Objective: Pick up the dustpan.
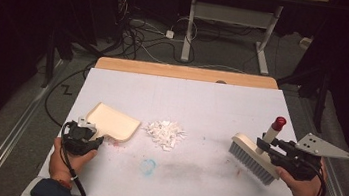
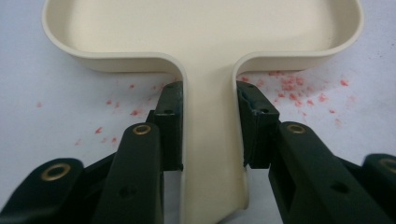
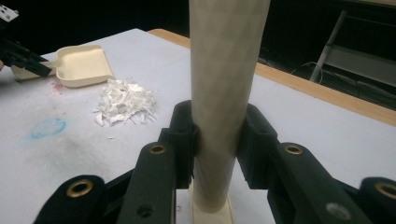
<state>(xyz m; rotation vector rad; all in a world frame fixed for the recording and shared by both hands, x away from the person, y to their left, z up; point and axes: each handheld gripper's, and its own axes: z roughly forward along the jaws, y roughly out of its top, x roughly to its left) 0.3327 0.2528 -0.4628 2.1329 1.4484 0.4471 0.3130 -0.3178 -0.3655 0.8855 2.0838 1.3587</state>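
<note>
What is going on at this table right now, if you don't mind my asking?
A person is set up to sweep a pile of white scraps into a dustpan. The left tongs are shut on the dustpan's handle, the pan lying flat on the table just left of the pile. The right tongs are shut on the upright handle of a brush, which stands to the right of the pile. The scraps look untouched.

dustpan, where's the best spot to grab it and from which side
Grip the dustpan by its flat narrow handle, coming in level from the near end, jaws on its two long edges. The left gripper is shut on it there; the pan's wide walls would not fit between the jaws.
</note>
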